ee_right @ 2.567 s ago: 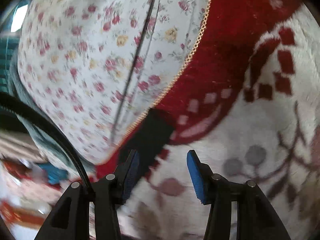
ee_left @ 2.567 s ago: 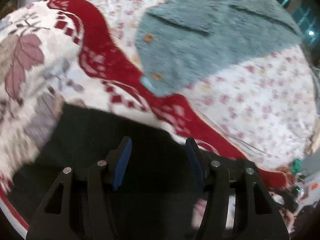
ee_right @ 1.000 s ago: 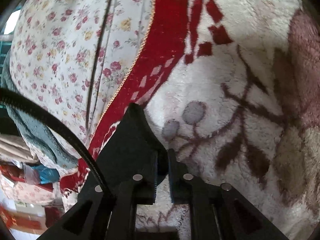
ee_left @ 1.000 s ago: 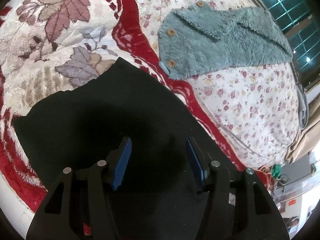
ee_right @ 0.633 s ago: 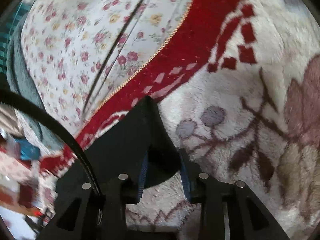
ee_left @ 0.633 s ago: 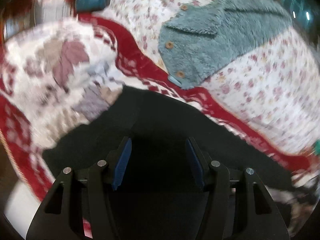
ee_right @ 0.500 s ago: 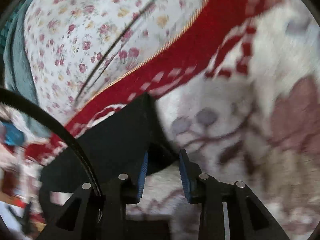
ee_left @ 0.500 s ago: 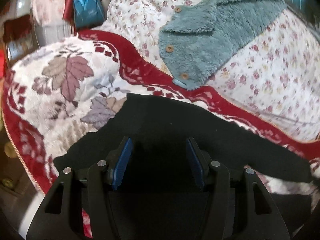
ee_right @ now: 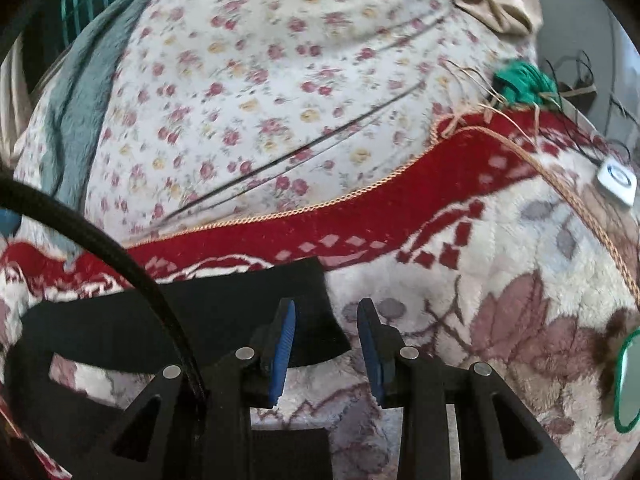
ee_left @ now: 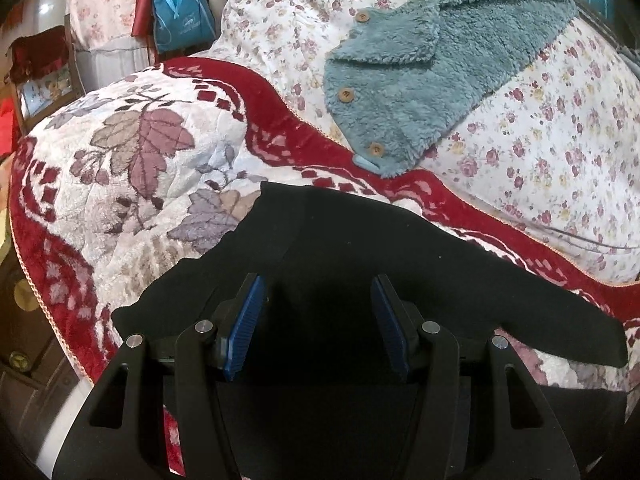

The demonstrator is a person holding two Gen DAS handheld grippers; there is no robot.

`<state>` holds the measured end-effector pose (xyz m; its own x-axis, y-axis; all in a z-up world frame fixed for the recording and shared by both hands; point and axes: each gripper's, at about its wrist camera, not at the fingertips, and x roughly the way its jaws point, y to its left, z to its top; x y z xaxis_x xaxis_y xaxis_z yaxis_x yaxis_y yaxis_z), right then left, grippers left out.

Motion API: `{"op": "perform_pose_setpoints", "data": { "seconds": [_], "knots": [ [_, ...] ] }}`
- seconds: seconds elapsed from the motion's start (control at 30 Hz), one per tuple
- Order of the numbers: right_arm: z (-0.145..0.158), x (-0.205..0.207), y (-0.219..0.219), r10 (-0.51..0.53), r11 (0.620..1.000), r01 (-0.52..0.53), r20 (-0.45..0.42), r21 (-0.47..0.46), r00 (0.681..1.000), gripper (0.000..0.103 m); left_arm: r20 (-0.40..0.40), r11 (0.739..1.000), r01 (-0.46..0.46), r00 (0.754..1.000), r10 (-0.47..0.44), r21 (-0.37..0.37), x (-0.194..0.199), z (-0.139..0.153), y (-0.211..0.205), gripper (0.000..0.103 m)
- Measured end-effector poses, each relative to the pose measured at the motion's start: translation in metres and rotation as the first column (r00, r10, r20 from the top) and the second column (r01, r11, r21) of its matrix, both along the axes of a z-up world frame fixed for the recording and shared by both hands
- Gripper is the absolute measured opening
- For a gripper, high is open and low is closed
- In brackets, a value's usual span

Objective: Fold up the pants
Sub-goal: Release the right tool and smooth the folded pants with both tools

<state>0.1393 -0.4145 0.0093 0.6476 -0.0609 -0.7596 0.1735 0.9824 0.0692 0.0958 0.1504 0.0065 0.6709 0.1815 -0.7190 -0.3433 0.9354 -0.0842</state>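
Note:
Black pants [ee_left: 360, 248] lie flat on the red and white leaf-patterned blanket [ee_left: 132, 168], one long end trailing off to the right. My left gripper [ee_left: 317, 284] hangs over their middle, open, blue pads apart with only the flat cloth below. In the right wrist view the pants' end [ee_right: 224, 312] lies on the blanket [ee_right: 520, 280]. My right gripper [ee_right: 326, 312] is open above that end's corner. Its left finger overlaps the cloth in the picture, but neither pad presses on it.
A teal fleece garment [ee_left: 420, 64] with wooden buttons rests on the floral quilt [ee_left: 560, 140] behind the blanket. A blue bag [ee_left: 180, 20] and furniture stand at the far left. A black cable [ee_right: 100, 240] crosses the right view; a small white device [ee_right: 616, 182] lies at right.
The right gripper opened, let go of the pants' corner and lifted away, rolling as it went. The left gripper tipped and drew back, so more of the bed shows.

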Motion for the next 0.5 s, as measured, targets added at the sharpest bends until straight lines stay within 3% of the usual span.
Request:
{"op": "perform_pose_setpoints", "data": {
  "seconds": [0.37,0.5],
  "knots": [
    [-0.0073,0.0037,-0.0001,0.006,1.000,-0.005,-0.029,0.003,1.000,0.030,-0.005,1.000,0.001,1.000,-0.001,0.015,0.0003,-0.0008,-0.0020,0.055],
    [-0.0057,0.0031,0.0020,0.018,1.000,-0.018,-0.020,0.004,1.000,0.030,-0.003,1.000,0.013,1.000,-0.013,-0.021,0.0019,-0.0004,0.0035,0.055]
  ]
}}
